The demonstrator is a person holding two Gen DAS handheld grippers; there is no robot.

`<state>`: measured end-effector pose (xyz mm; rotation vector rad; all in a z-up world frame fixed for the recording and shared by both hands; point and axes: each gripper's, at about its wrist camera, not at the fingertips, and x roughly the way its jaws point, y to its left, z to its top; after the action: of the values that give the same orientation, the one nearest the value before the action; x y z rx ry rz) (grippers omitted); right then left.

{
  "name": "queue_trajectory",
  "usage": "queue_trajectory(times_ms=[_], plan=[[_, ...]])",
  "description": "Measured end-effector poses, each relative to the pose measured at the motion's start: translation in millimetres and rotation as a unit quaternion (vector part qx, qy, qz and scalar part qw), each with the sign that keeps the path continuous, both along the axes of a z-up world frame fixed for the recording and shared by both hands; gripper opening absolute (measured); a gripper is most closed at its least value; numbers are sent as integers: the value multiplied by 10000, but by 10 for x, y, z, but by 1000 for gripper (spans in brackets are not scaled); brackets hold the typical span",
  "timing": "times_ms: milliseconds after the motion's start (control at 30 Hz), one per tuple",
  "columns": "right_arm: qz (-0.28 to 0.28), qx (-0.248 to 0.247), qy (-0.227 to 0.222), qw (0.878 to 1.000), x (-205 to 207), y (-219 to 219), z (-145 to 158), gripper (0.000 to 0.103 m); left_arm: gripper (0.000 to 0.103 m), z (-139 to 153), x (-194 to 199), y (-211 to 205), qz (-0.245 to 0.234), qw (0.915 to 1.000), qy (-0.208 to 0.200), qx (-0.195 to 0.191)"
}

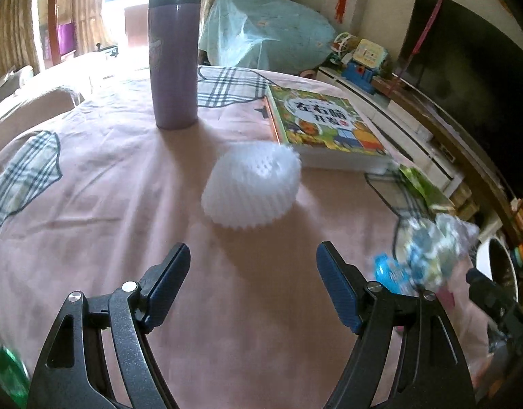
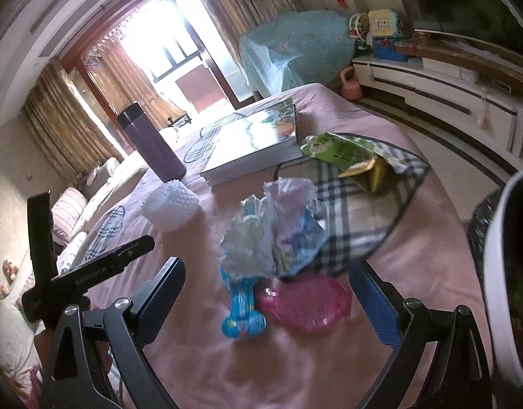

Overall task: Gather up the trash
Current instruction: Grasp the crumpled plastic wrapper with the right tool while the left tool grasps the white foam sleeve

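Note:
A white foam fruit net [image 1: 252,185] lies on the pink cloth just ahead of my left gripper [image 1: 254,250], which is open with nothing between its blue pads. In the right wrist view a crumpled clear-and-blue wrapper [image 2: 278,235], a blue wrapper [image 2: 241,306] and a pink plastic piece [image 2: 305,303] lie in a heap. My right gripper [image 2: 266,269] is open and hovers over the heap, its pads clear of it. A green snack bag [image 2: 346,156] lies farther back, beside the book. The same crumpled wrapper [image 1: 435,255] shows blurred at the right of the left wrist view.
A tall purple flask [image 1: 174,58] stands behind the foam net, and a thick picture book [image 1: 326,126] lies to its right. A white bin with a dark liner [image 2: 500,272] stands at the cloth's right edge. The left gripper's arm [image 2: 101,266] reaches in from the left.

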<state>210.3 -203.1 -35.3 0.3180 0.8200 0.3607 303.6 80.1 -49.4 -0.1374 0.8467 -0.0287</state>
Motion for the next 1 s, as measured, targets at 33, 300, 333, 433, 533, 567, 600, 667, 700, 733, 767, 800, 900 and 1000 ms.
queue_trajectory(times_ms=[33, 300, 333, 433, 533, 567, 600, 667, 700, 733, 767, 800, 900, 1000], plan=[[24, -19, 9, 10000, 37, 15, -8, 98, 79, -12, 69, 6, -3, 10000, -7, -9], [62, -91, 156, 9998, 277, 68, -133, 97, 75, -114, 409, 1, -41, 9998, -104, 148], [58, -133, 150, 9998, 303, 76, -136, 94, 67, -122, 439, -2, -73, 9998, -95, 143], [15, -418, 133, 9990, 346, 110, -178, 60, 37, -172, 494, 25, -158, 9999, 29, -8], [-58, -414, 95, 9991, 325, 62, -185, 42, 25, -148, 428, 26, -191, 9998, -13, 6], [-68, -379, 77, 9992, 305, 38, -173, 39, 24, -136, 397, 17, -200, 9998, -18, 13], [-74, -331, 58, 9994, 286, 12, -161, 34, 23, -121, 354, 10, -212, 9998, -16, -12], [-95, -259, 33, 9996, 229, -41, -129, 29, 23, -79, 246, -11, -221, 9997, -19, -99], [-101, -218, 12, 9997, 198, -71, -112, 29, 23, -57, 178, -25, -234, 9996, -16, -153], [-98, -170, -8, 9998, 158, -103, -95, 28, 23, -34, 106, -42, -252, 9995, -11, -208], [-100, -139, -33, 9998, 115, -131, -73, 28, 23, -13, 49, -64, -277, 9993, -13, -248], [-108, -120, -57, 9999, 72, -154, -50, 28, 23, 18, -33, -101, -321, 9991, -32, -291], [-115, -71, -103, 9999, -47, -211, 4, 27, 23, 107, -230, -221, -468, 9981, -90, -388], [-151, -11, -149, 9998, -168, -278, 58, 27, 23, 205, -456, -384, -673, 9965, -179, -467]])
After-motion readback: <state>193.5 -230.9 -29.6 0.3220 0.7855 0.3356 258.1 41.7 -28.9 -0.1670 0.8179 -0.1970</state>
